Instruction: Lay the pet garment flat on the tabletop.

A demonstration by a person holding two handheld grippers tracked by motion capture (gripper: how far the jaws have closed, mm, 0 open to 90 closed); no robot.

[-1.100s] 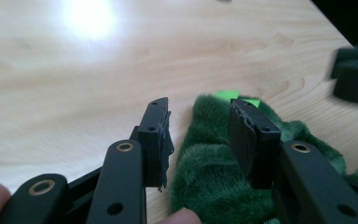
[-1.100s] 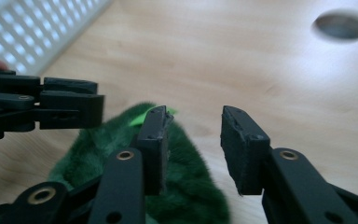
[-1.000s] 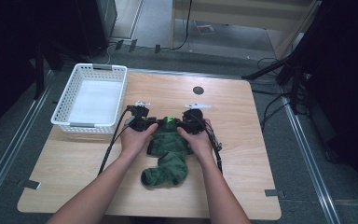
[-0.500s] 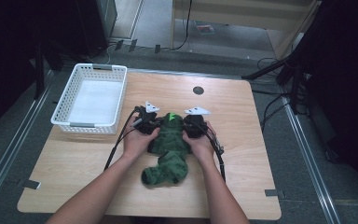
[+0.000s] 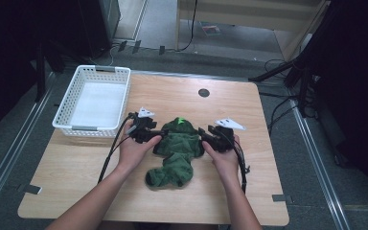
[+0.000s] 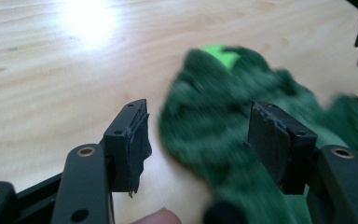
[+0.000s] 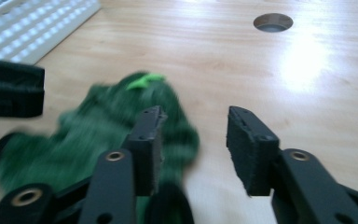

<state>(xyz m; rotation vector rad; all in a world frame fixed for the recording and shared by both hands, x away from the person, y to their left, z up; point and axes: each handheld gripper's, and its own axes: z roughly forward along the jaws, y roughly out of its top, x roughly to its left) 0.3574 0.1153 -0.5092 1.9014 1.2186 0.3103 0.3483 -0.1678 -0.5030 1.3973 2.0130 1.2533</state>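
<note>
Now both grippers are off the green garment [image 5: 177, 153], which lies crumpled mid-table [image 5: 268, 120]. My left gripper [image 5: 149, 135] has just been opening, fingers [image 6: 130, 140] apart around the cloth's edge, pressing nothing. The right gripper [image 5: 206, 136] has opened too, nothing clamped. I'd re-grip with care: take each outer edge cleanly, one layer only, before pulling flat. The white basket [image 5: 64, 122] waits beside it.

A white plastic basket [image 5: 94, 100] with slotted walls stands at the far left corner of the wooden surface [image 5: 67, 167]. A round cable hole [image 5: 203, 92] sits near the far edge.
</note>
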